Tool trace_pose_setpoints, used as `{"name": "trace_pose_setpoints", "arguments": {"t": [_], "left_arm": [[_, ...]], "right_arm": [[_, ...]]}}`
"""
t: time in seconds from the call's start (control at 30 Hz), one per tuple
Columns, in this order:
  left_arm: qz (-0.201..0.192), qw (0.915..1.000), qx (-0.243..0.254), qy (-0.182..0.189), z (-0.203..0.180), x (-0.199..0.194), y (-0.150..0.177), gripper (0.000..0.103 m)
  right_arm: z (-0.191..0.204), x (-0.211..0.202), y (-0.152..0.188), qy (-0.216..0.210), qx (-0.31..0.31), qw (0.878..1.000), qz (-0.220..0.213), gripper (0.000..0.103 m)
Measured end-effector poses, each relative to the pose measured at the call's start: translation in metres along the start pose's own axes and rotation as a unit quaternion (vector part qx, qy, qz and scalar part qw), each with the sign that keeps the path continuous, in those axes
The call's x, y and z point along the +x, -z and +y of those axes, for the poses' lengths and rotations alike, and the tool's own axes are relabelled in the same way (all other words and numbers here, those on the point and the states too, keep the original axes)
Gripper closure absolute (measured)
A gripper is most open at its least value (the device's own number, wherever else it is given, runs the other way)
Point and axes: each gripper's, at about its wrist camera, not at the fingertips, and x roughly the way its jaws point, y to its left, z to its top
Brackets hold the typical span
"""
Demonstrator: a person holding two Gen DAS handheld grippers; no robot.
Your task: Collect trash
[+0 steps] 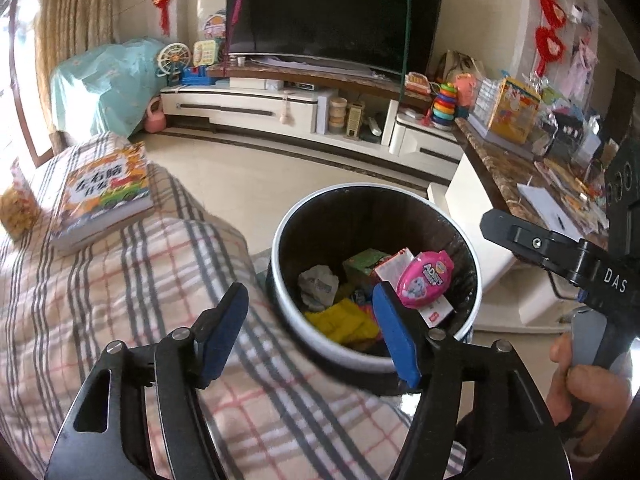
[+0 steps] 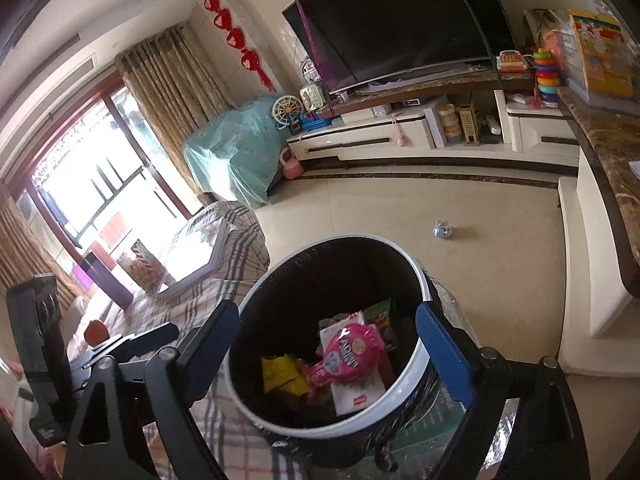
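A round black bin with a white rim (image 1: 280,236) (image 2: 416,268) stands beside a plaid-covered sofa. In it lie a pink wipes pack (image 1: 425,278) (image 2: 352,354), a yellow wrapper (image 1: 344,322) (image 2: 282,372), a crumpled white paper (image 1: 318,284), a green box (image 1: 364,264) and a white carton (image 2: 356,394). My left gripper (image 1: 310,330) is open and empty, over the bin's near left rim. My right gripper (image 2: 334,354) is open and empty, straddling the bin from above; it also shows at the right of the left wrist view (image 1: 532,246). A crumpled blue-white scrap (image 2: 443,229) lies on the floor beyond the bin.
A plaid sofa cover (image 1: 120,300) holds a book (image 1: 104,192). A TV (image 1: 332,12) on a white cabinet (image 1: 280,108) fills the far wall. A marble-topped counter (image 1: 516,176) with clutter stands to the right. Tiled floor (image 2: 400,208) lies between.
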Motion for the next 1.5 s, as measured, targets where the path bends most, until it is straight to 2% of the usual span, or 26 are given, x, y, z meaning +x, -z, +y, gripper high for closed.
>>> {"name": "trace_pose_setpoints", "arguments": {"t": [0.3,0.47,0.77,1.03,1.2,1.27,1.37,1.5], "left_arm": [[-0.028,0.9982,-0.053,0.001,0.021,-0.047,0.042,0.028],[-0.045,0.9965,-0.067,-0.023,0.028,-0.069,0.075,0.022],[-0.078,0.9913,-0.080,-0.069,0.038,-0.101,0.116,0.010],[-0.117,0.9848,-0.087,-0.095,0.043,-0.132,0.144,0.007],[-0.154,0.9759,-0.095,-0.122,0.048,-0.159,0.155,0.000],[-0.168,0.9721,-0.098,-0.131,0.052,-0.170,0.160,0.000],[-0.187,0.9660,-0.098,-0.149,0.054,-0.181,0.164,0.000],[-0.204,0.9596,-0.091,-0.171,0.054,-0.192,0.172,0.000]], "right_arm": [[0.018,-0.023,0.025,-0.008,0.009,1.000,-0.009,0.011],[0.033,-0.043,0.051,-0.006,0.003,1.000,-0.029,0.002],[0.046,-0.053,0.092,0.019,0.006,0.999,-0.029,0.001],[0.066,-0.070,0.115,0.053,-0.033,0.997,-0.048,0.000],[0.089,-0.096,0.119,0.069,-0.076,0.989,-0.105,0.000],[0.102,-0.115,0.121,0.078,-0.103,0.980,-0.152,0.000],[0.113,-0.131,0.126,0.089,-0.123,0.969,-0.197,0.000],[0.118,-0.131,0.128,0.102,-0.122,0.966,-0.203,0.000]]}}
